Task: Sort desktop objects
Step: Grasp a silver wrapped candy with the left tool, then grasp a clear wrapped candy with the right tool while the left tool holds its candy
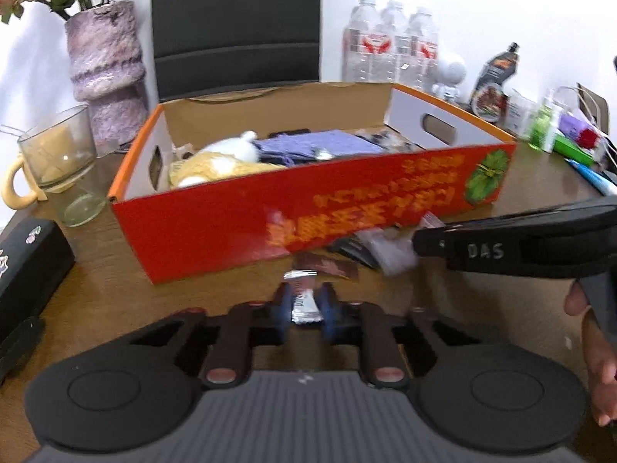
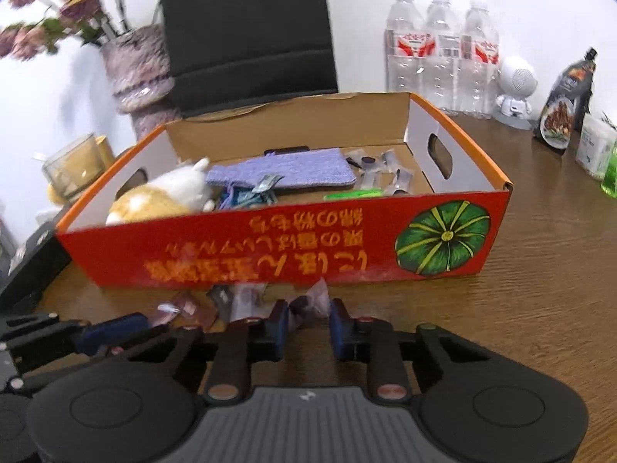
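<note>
Blue-padded left gripper [image 1: 306,303], low in the frame, is clamped on a silver foil sachet [image 1: 305,301] just before the red cardboard box [image 1: 308,212]. Right gripper [image 2: 308,322], lower centre, pinches a clear packet [image 2: 310,303] from the loose pile there. Both packets look light, thin, crinkly and slippery; gripping mid-body seems safest.
</note>
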